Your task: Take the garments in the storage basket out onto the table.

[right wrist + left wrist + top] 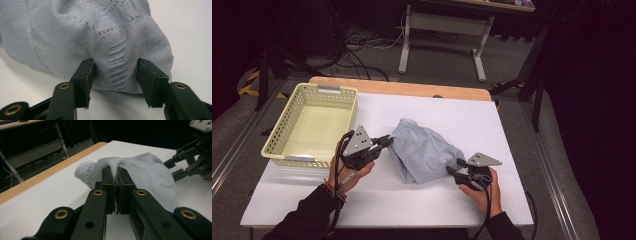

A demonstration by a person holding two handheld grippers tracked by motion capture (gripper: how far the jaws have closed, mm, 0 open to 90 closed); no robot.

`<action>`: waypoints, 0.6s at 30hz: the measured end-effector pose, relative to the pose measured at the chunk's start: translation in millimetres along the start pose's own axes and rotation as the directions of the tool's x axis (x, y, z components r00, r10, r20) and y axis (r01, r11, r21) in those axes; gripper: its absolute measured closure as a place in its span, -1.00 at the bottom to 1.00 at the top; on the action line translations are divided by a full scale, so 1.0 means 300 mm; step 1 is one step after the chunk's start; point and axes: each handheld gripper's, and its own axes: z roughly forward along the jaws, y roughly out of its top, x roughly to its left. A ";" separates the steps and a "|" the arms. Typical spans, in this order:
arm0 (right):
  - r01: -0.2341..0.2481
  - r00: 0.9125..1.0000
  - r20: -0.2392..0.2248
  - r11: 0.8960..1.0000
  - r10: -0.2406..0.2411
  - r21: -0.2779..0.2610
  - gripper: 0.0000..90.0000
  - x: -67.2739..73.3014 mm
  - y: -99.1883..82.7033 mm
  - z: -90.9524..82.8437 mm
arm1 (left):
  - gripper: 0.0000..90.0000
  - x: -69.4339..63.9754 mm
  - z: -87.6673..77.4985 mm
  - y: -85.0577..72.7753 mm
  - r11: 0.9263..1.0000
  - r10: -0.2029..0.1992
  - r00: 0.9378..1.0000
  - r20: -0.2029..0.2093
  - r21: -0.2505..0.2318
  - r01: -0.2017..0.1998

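So the left gripper [384, 141] is clamped tight on a fold of the grey cloth [424, 150], jaws basically closed with the fabric pinched between them. In the high view the cloth sits at about 3 o'clock from it. The right gripper [453, 166] is about half open at the cloth's opposite edge, with the cloth at roughly 10 o'clock from it. Its jaws straddle a bunched bit of the hem and the pads sit right against the fabric on either side, though whether they actually press on it I can't tell.

The cloth is a pale blue-grey knit, crumpled in a heap around the middle of the white table [512, 200], with the pinched edge pulled up off the surface.

The right gripper view shows the fine ribbing and rows of little openwork holes in the knit [110, 32], which the high view is too far off to pick up. The left gripper view shows the ribbed band [112, 163] draped over the closed jaws. The high view adds a pale yellow basket [292, 120] at 10 o'clock from the left gripper, near it
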 end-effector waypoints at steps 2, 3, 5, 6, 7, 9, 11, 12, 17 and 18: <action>0.003 1.000 -0.001 1.000 -0.003 0.001 0.17 0.001 0.001 0.005 | 0.93 -0.004 -0.004 0.004 1.000 0.003 1.000 0.008 -0.007 -0.003; 0.008 1.000 -0.003 1.000 -0.008 0.001 0.19 0.004 0.004 0.014 | 0.93 -0.011 -0.010 0.009 1.000 0.009 1.000 0.012 -0.017 -0.008; 0.009 1.000 -0.006 1.000 -0.009 -0.004 0.22 0.012 0.014 0.041 | 0.93 -0.015 -0.015 0.015 1.000 0.018 1.000 0.012 -0.025 -0.018; 0.010 1.000 -0.008 1.000 -0.010 -0.006 0.23 0.014 0.017 0.047 | 0.92 -0.018 -0.019 0.018 0.999 0.015 1.000 0.012 -0.031 -0.014; 0.013 1.000 -0.009 1.000 -0.013 -0.010 0.23 0.017 0.021 0.055 | 0.93 -0.019 -0.023 0.021 0.999 0.018 1.000 0.011 -0.038 -0.017; 0.017 1.000 -0.013 1.000 -0.017 -0.016 0.24 0.023 0.028 0.069 | 0.93 -0.019 -0.030 0.027 0.999 0.018 1.000 0.012 -0.044 -0.017; 0.023 1.000 -0.019 0.999 -0.023 -0.023 0.25 0.032 0.042 0.088 | 0.93 -0.017 -0.042 0.034 0.998 0.014 1.000 0.007 -0.061 -0.014; 0.023 0.999 -0.022 0.999 -0.023 -0.026 0.25 0.035 0.046 0.095 | 0.92 -0.017 -0.046 0.036 0.998 0.014 1.000 0.006 -0.064 -0.014; 0.030 0.998 -0.046 0.998 -0.033 -0.052 0.25 0.057 0.072 0.135 | 0.93 -0.018 -0.065 0.049 0.996 0.014 1.000 0.004 -0.086 -0.014; 0.030 0.998 -0.053 0.998 -0.034 -0.057 0.25 0.062 0.077 0.143 | 0.93 -0.019 -0.072 0.055 0.995 0.012 1.000 0.008 -0.097 -0.011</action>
